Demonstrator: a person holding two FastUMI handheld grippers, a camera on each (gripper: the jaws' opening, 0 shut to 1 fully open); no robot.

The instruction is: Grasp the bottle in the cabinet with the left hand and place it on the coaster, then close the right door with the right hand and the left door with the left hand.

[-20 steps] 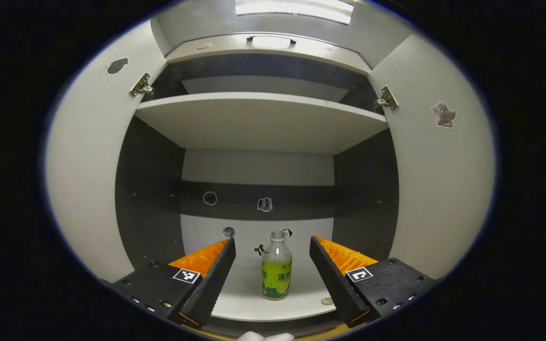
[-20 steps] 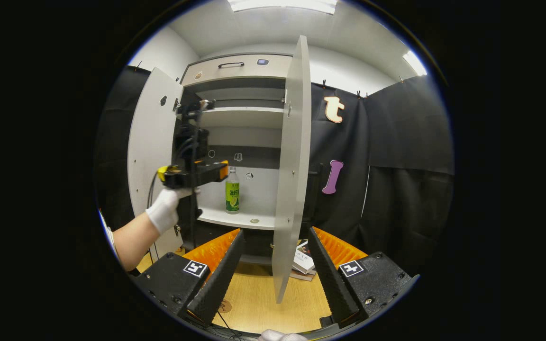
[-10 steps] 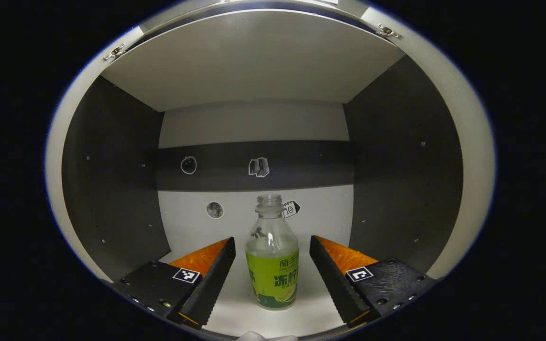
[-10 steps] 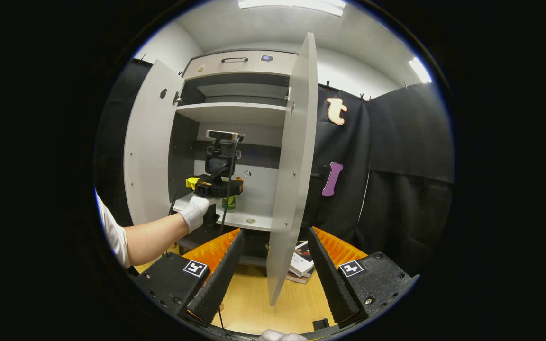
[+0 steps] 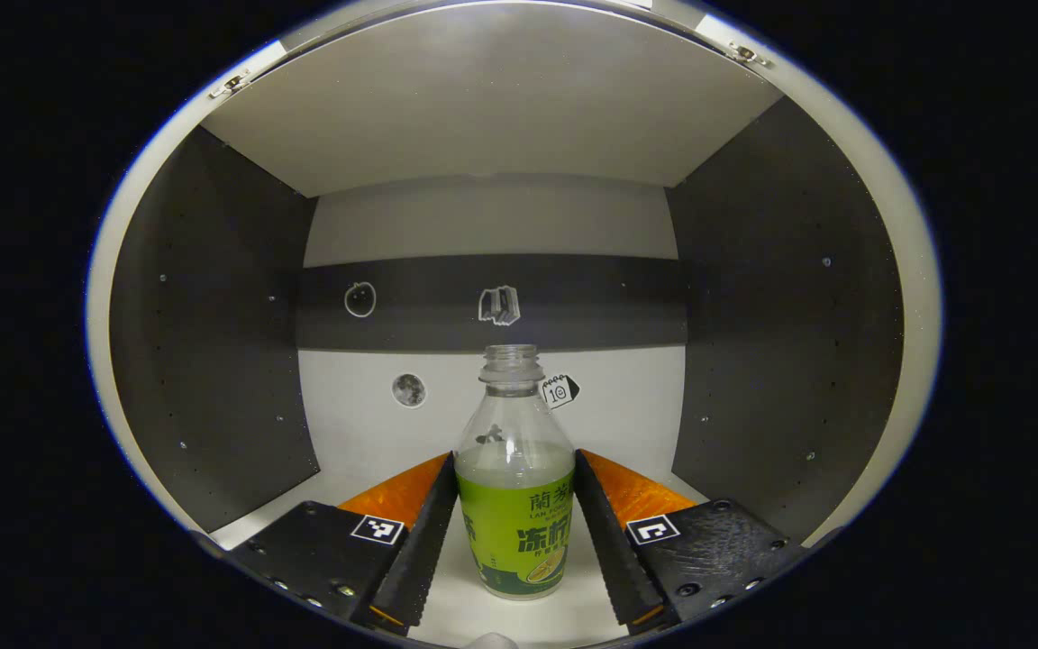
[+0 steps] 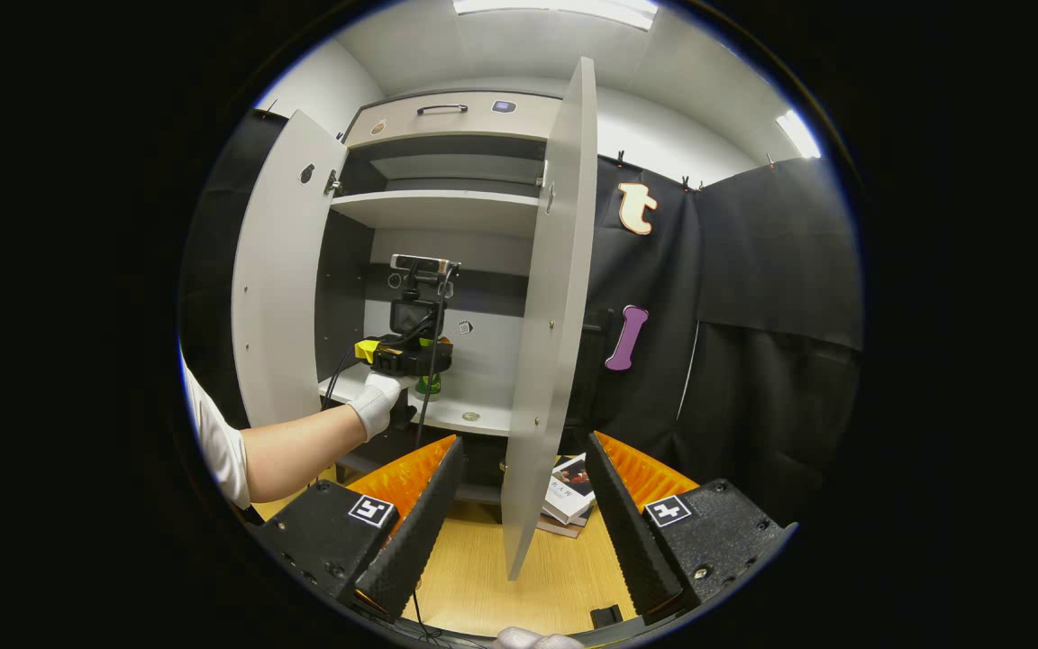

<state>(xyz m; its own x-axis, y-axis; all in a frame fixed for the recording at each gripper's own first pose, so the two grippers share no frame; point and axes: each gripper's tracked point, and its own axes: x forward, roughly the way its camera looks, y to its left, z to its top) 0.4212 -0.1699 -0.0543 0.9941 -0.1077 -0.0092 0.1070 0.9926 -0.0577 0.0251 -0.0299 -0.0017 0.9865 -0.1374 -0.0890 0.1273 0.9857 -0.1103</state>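
Observation:
A clear bottle [image 5: 515, 505] with a green label and no cap stands upright on the cabinet's lower shelf [image 5: 352, 424]. My left gripper [image 5: 513, 460] is inside the cabinet with both fingers [image 5: 429, 532] pressed against the bottle's sides. The right gripper view has that gripper [image 6: 404, 353] held by a gloved hand [image 6: 377, 403], with a bit of the bottle [image 6: 429, 386] below it. My right gripper [image 6: 523, 451] stands open in front of the cabinet, near the edge of the open right door [image 6: 555, 297]. The left door [image 6: 276, 288] is also open.
An upper shelf [image 5: 483, 117] roofs the compartment, and dark side walls [image 5: 213, 342] close it in. A small round disc [image 6: 471, 416] lies on the lower shelf. Books [image 6: 569, 491] lie on the wooden tabletop [image 6: 555, 577] below the right door.
My left gripper moved deeper into the cabinet until the bottle sat between its fingers, then the fingers closed onto the bottle. The right gripper barely moved.

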